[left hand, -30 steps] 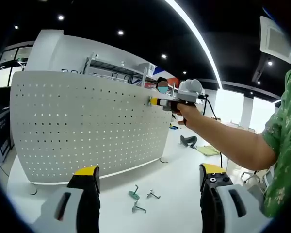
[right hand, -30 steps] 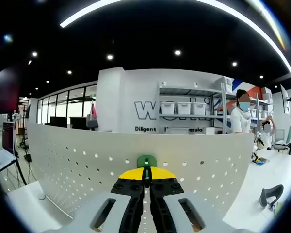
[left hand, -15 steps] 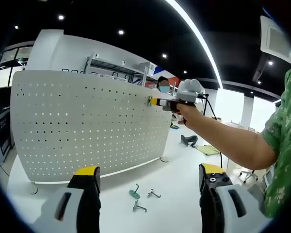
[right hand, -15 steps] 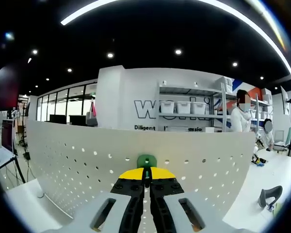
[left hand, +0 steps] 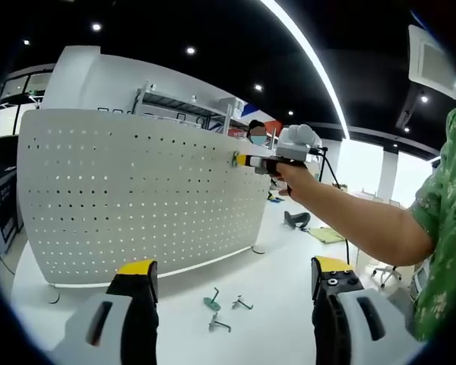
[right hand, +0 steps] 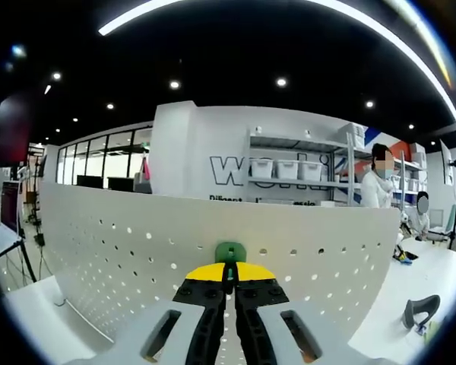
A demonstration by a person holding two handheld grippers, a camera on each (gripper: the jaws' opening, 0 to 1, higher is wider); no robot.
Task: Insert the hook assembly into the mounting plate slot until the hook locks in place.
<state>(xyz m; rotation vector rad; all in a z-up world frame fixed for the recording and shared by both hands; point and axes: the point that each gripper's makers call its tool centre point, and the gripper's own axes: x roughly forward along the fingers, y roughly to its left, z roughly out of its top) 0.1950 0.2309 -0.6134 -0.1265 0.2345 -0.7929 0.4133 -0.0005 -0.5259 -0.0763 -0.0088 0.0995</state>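
Left gripper view: white perforated mounting plate [left hand: 137, 198] stands on white bench [left hand: 273, 304]; left tongs [left hand: 232, 293] spread, empty, low above spare metal hooks [left hand: 222, 308]. Right tongs [left hand: 240, 160] pinch green hook assembly [right hand: 229, 251] against the plate's upper edge, likely for insertion.

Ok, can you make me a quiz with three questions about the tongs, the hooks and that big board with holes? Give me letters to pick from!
1. Where are the spare hooks?
A. on the table in front of the board
B. hanging from the ceiling
C. in the left tongs

2. What colour is the hook piece at the board?
A. red
B. green
C. blue

3. How are the right tongs?
A. wide open
B. shut on the hook piece
C. lying on the table

Answers:
1 A: the spare hooks lie on the white table below the pegboard.
2 B: the hook piece against the board is green.
3 B: the right tongs have their yellow tips closed together on it, while the left tongs stand open.
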